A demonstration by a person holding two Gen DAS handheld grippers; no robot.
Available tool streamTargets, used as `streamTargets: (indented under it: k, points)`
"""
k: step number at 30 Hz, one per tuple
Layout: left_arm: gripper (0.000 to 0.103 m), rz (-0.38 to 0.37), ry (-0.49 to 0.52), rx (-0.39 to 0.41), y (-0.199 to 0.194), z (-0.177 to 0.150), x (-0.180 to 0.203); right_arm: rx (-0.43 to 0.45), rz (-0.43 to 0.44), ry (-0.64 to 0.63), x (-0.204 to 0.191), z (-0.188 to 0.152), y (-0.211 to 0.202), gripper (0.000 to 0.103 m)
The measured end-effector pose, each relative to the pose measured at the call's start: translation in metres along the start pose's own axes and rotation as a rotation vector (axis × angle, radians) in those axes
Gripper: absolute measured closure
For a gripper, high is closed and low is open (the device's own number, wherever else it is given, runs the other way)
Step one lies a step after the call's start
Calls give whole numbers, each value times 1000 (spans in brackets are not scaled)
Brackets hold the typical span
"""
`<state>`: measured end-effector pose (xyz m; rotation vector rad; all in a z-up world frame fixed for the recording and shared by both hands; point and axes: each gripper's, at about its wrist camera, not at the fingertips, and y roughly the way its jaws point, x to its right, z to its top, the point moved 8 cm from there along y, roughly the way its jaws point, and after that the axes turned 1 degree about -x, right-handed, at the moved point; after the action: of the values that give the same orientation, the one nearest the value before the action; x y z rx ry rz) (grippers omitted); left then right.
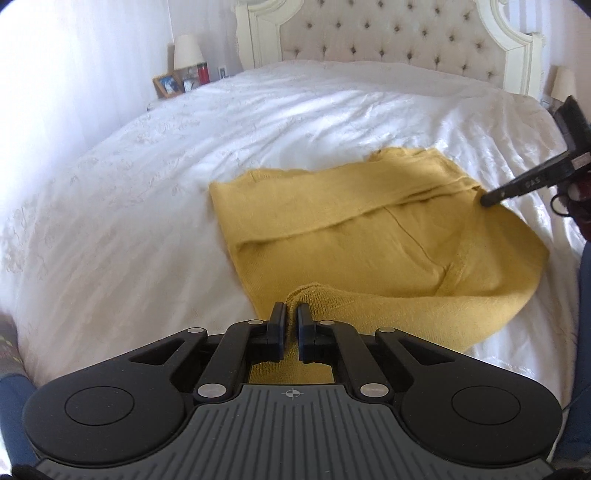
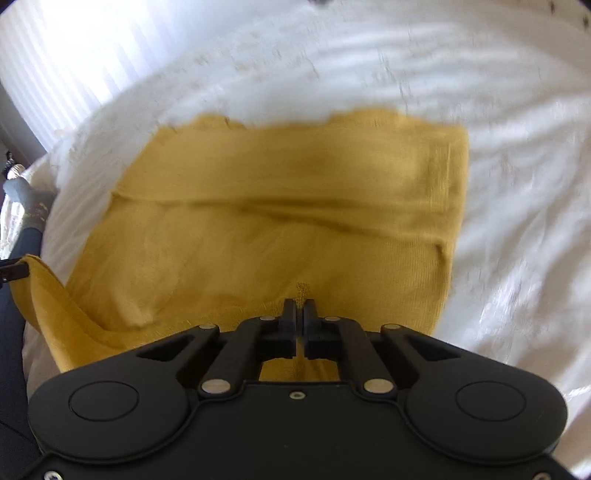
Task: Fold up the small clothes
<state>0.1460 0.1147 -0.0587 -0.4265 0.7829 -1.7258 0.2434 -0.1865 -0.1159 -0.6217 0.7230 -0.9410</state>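
A mustard-yellow knit garment point(image 1: 373, 236) lies partly folded on the white bedspread point(image 1: 147, 184). My left gripper point(image 1: 291, 307) is shut on its near edge, which bunches up between the fingers. My right gripper point(image 2: 299, 304) is shut on another edge of the same garment point(image 2: 280, 206). In the left wrist view the right gripper point(image 1: 487, 201) comes in from the right and pinches the garment's right side. In the right wrist view the left gripper's tip point(image 2: 16, 271) holds a lifted corner at the far left.
The tufted headboard point(image 1: 388, 33) stands at the back. A nightstand with a lamp point(image 1: 188, 51), a photo frame point(image 1: 168, 85) and a red bottle point(image 1: 202, 73) is at the back left. A second lamp point(image 1: 564, 85) is at the right. White curtains point(image 2: 55, 55) hang at the left.
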Motion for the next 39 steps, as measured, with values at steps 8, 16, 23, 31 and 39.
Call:
streamTargets:
  k: [8,16,23,31,39]
  points:
    - [97,57,76,117,14,79,-23,311,-127,44,38,65,-63,94]
    - [97,96,162,130,97,146,-25,341,-215,160,87,106,-29,94]
    - [95,96,172,8,177,146,-37,275,-267,234,119,116,21,94]
    - [82,98,-102,-93,203,125,-93,221,-331,244,134,101,47,67]
    - [71,3,-250,-68,135,94,-106,298,-269,315,126,84,0,52]
